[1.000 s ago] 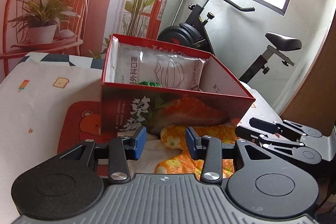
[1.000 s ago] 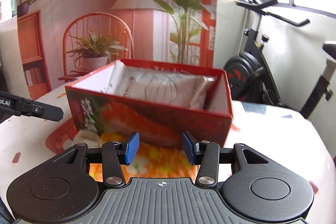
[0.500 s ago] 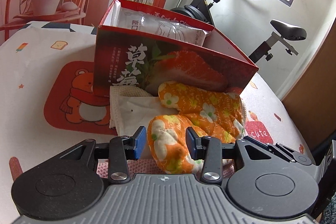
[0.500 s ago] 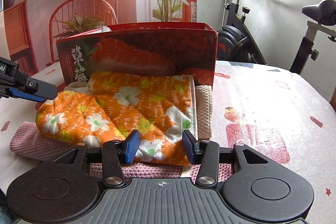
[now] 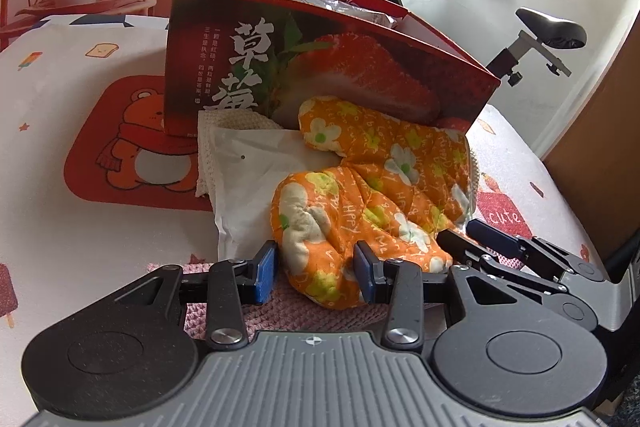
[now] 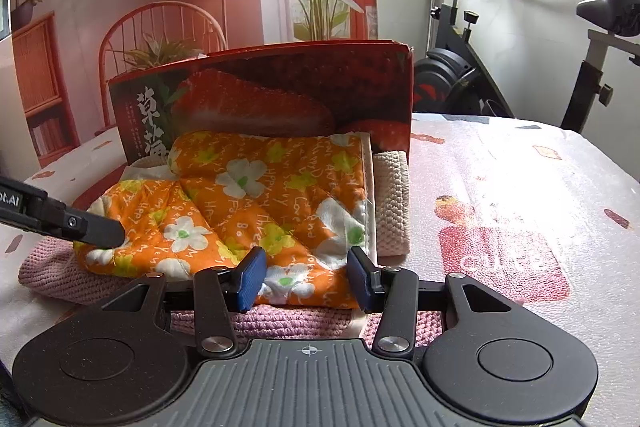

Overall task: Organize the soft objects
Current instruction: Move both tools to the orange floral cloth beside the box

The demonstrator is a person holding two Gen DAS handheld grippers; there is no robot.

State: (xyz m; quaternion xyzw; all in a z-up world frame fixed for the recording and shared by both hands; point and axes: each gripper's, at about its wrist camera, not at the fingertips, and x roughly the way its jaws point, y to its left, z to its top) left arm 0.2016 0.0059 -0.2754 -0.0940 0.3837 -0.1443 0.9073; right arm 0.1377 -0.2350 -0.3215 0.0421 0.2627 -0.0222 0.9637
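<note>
Red box [image 6: 280, 95] wall behind mitt [image 6: 248, 203]

There are one orange quilted oven mitt with white and yellow flowers [image 6: 256, 199], one pink knitted cloth [image 6: 280, 321], one cream knitted cloth [image 6: 394, 203], one flat white packet [image 5: 256, 171], one red strawberry-printed cardboard box [image 5: 320, 67] and two black hand-held grippers with blue pads, left [image 5: 316, 273] and right [image 6: 306, 281].
</note>
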